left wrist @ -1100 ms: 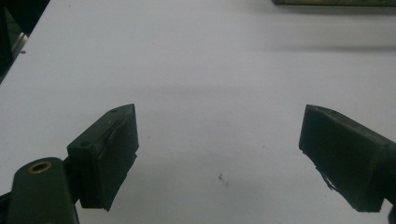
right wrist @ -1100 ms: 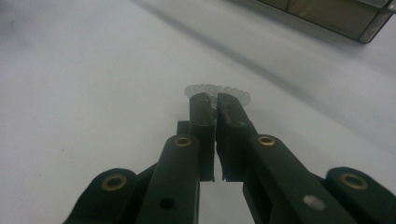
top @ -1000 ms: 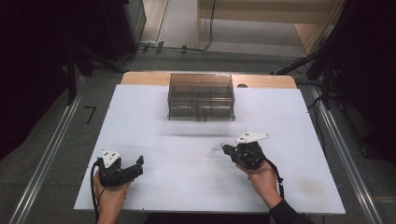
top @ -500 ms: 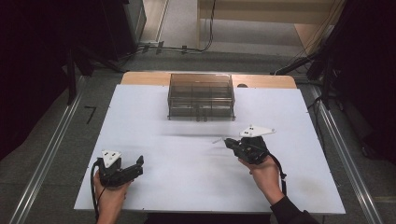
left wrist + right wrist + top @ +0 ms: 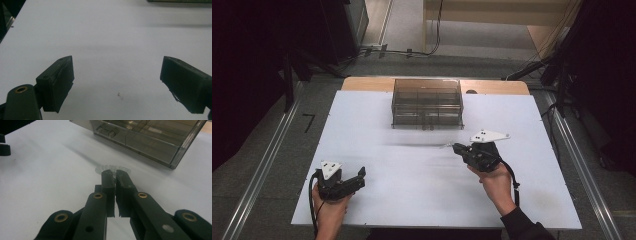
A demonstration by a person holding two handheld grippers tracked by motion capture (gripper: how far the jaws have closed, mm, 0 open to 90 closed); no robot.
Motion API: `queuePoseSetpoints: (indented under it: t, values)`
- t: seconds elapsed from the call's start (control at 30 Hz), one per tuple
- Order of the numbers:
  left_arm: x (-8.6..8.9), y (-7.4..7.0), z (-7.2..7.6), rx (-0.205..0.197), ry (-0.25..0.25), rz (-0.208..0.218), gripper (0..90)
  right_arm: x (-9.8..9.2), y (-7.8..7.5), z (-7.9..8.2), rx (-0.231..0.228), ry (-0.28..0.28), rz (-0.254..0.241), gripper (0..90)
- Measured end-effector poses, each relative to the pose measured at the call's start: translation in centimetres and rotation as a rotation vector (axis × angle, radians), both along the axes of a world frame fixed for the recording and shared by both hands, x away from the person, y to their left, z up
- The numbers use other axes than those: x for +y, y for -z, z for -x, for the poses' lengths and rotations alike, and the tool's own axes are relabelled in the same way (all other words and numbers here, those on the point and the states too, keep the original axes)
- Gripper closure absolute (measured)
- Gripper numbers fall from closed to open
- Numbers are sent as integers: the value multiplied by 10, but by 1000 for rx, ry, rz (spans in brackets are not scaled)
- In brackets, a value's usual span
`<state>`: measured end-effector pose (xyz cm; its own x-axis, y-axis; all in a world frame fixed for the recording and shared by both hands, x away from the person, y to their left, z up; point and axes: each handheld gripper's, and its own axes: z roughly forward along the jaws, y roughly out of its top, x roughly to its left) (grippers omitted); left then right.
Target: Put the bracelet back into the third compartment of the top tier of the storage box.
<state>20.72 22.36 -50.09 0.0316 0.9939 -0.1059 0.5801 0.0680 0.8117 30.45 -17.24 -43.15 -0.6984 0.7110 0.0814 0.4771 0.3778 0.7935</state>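
The right tongs pinch a clear coiled hair tie near the box; the left tongs gape wide with nothing inside

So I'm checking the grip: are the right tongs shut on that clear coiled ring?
Shut on it. The right tongs have their pads pressed together, pinching the near edge of the clear coiled ring.

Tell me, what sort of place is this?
Probably a lab or studio for recording handling tasks: a bare white table ringed by dark curtains, cables on the floor, a person's left gripper and right gripper, and a clear compartment box.
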Motion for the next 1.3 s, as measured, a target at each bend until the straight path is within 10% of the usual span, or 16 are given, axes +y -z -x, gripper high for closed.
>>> queuePoseSetpoints:
  t: [1.3]
  values:
    - [0,0,-1,0,3,7,121,-7,-29,-23,-69,89,-75,840]
